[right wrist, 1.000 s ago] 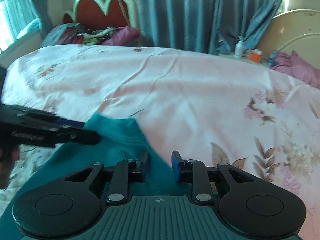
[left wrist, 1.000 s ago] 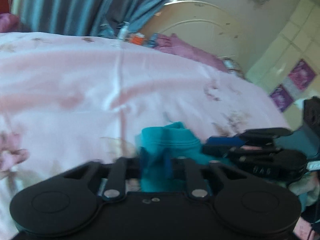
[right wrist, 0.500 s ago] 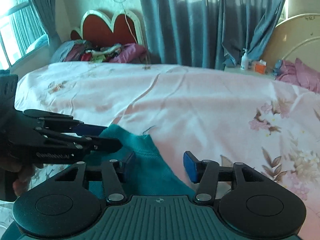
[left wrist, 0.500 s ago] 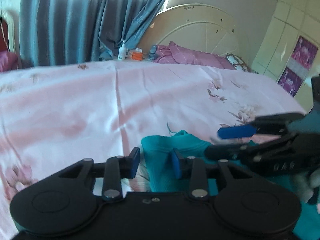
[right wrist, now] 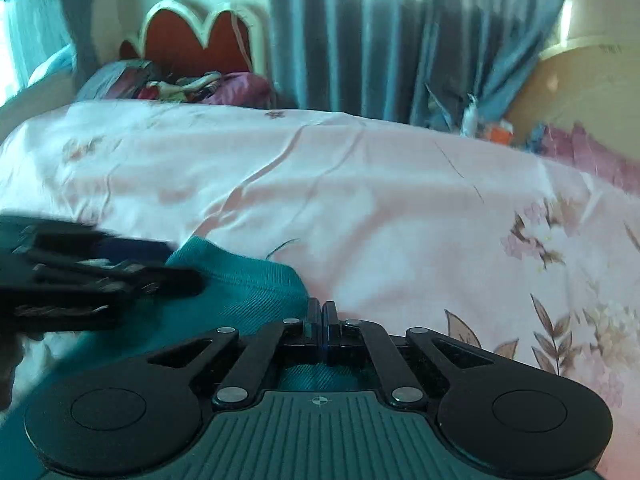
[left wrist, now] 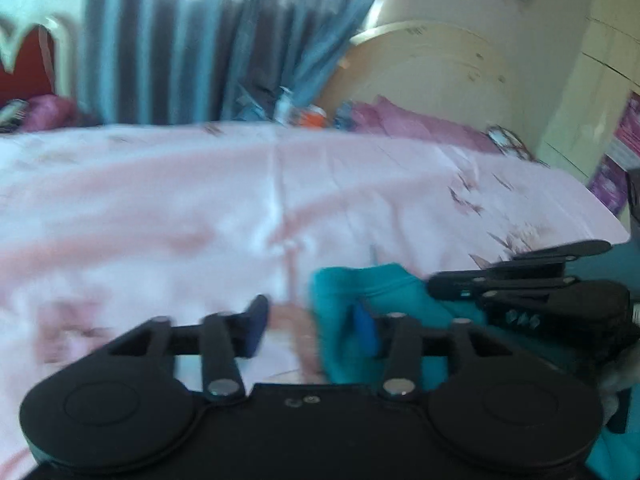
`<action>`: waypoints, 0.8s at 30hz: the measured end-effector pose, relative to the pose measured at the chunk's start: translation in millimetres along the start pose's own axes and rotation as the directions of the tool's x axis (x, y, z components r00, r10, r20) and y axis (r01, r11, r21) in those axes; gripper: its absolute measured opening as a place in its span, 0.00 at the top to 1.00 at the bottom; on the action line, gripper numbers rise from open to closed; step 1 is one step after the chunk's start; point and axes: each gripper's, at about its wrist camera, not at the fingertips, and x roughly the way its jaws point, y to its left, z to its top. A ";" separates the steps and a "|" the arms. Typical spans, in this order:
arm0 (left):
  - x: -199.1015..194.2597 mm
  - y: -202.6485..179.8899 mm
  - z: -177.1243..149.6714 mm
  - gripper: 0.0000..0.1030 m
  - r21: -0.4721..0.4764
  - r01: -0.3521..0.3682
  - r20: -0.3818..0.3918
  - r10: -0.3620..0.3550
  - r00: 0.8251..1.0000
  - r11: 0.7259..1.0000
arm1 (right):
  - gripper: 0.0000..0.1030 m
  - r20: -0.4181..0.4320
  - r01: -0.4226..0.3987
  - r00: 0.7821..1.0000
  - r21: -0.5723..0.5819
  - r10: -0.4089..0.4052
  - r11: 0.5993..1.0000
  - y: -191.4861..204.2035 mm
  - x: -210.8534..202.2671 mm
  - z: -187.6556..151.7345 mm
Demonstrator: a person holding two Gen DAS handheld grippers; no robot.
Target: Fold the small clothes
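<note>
Since a moment ago the right tongs (right wrist: 323, 322) have snapped together; from their own view they seem to pinch the near edge of the teal garment (right wrist: 244, 284), though the cloth between the pads is hard to see. The left tongs (left wrist: 312, 322) are opening, cloth bunched against their right finger. The garment lies on the pink bedsheet (right wrist: 360, 200), at seven o'clock. Confirm a firm pinch before lifting; regrip the left corner level.
</note>
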 end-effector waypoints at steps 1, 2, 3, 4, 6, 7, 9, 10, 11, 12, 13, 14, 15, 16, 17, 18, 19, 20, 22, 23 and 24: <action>-12.4 1.6 0.2 0.54 -0.025 0.032 0.028 -0.031 0.999 0.999 | 1.00 0.047 0.012 0.999 0.017 -0.013 1.000 -2.5 -11.9 2.1; -21.2 0.6 1.3 0.54 -0.040 0.092 0.042 -0.091 0.995 0.995 | 1.00 0.083 -0.015 0.997 0.043 0.012 0.999 -4.4 -23.4 3.2; -25.6 -6.8 2.7 0.54 -0.020 0.133 0.037 -0.132 0.990 0.991 | 1.00 0.092 -0.054 0.995 0.070 0.047 0.996 -5.9 -28.7 5.6; -24.7 -13.6 3.5 0.54 0.007 0.159 0.019 -0.159 0.987 0.987 | 1.00 0.076 -0.068 0.995 0.080 0.062 0.994 -3.8 -29.2 7.1; -11.9 -30.9 1.8 0.55 0.048 0.197 -0.054 -0.195 0.979 0.979 | 1.00 0.008 -0.071 0.997 0.070 0.071 0.995 3.6 -22.7 4.1; -3.7 -36.9 -1.7 0.57 0.058 0.202 -0.098 -0.196 0.976 0.978 | 1.00 -0.046 -0.061 0.997 0.067 0.064 0.996 6.9 -18.2 0.1; 6.6 -42.8 -10.5 0.56 0.087 0.181 -0.135 -0.168 0.976 0.980 | 1.00 -0.056 -0.032 0.998 0.059 0.035 0.998 6.7 -23.9 -11.2; 4.9 -42.2 -13.4 0.55 0.105 0.161 -0.129 -0.147 0.981 0.981 | 1.00 -0.056 -0.001 0.998 0.075 0.005 0.997 -1.0 -30.5 -18.1; -0.9 -40.1 -14.4 0.55 0.104 0.134 -0.116 -0.122 0.986 0.986 | 1.00 -0.056 0.041 0.998 0.124 -0.034 0.991 -15.2 -38.6 -26.5; -8.5 -38.2 -13.4 0.57 0.097 0.120 -0.097 -0.111 0.989 0.988 | 1.00 -0.045 0.052 0.998 0.175 -0.045 0.983 -27.9 -48.5 -33.4; -18.2 -39.9 -13.3 0.57 0.092 0.124 -0.073 -0.118 0.990 0.988 | 1.00 -0.028 0.084 0.996 0.209 -0.080 0.974 -37.3 -61.0 -37.2; -30.3 -41.1 -11.6 0.56 0.083 0.144 -0.053 -0.140 0.989 0.986 | 1.00 -0.001 0.095 0.995 0.214 -0.097 0.972 -39.8 -74.3 -38.7; -40.7 -44.0 -13.1 0.54 0.085 0.166 -0.034 -0.163 0.986 0.983 | 1.00 0.029 0.081 0.996 0.216 -0.089 0.973 -38.8 -86.4 -40.6; -46.2 -50.7 -15.1 0.54 0.107 0.176 -0.031 -0.174 0.984 0.978 | 1.00 0.045 0.052 0.997 0.218 -0.063 0.975 -35.5 -92.8 -41.5; -45.6 -59.8 -19.0 0.54 0.138 0.173 -0.048 -0.168 0.985 0.975 | 1.00 0.033 0.025 0.999 0.210 -0.033 0.977 -32.0 -91.8 -42.8; -40.4 -67.5 -25.0 0.54 0.162 0.162 -0.081 -0.150 0.985 0.974 | 1.00 -0.009 0.045 0.999 0.184 -0.044 0.982 -28.5 -82.5 -46.7; -30.3 -72.5 -32.7 0.53 0.171 0.145 -0.136 -0.122 0.983 0.974 | 1.00 -0.053 0.083 0.996 0.163 -0.075 0.983 -27.1 -71.2 -52.7; -26.0 -73.7 -40.4 0.52 0.181 0.135 -0.138 -0.111 0.984 0.974 | 1.00 -0.032 0.069 0.997 0.183 -0.064 0.981 -33.2 -69.9 -58.7; -32.1 -71.5 -41.2 0.56 0.185 0.122 -0.117 -0.102 0.988 0.975 | 1.00 -0.047 0.072 0.997 0.268 -0.062 0.961 -43.2 -78.3 -55.4; -40.3 -70.6 -40.1 0.56 0.178 0.120 -0.106 -0.102 0.989 0.977 | 1.00 -0.037 0.101 0.995 0.263 -0.095 0.960 -40.7 -88.4 -54.7; -54.2 -69.3 -40.1 0.55 0.178 0.132 -0.081 -0.119 0.990 0.975 | 1.00 -0.003 0.128 0.991 0.237 -0.131 0.963 -35.6 -104.6 -54.6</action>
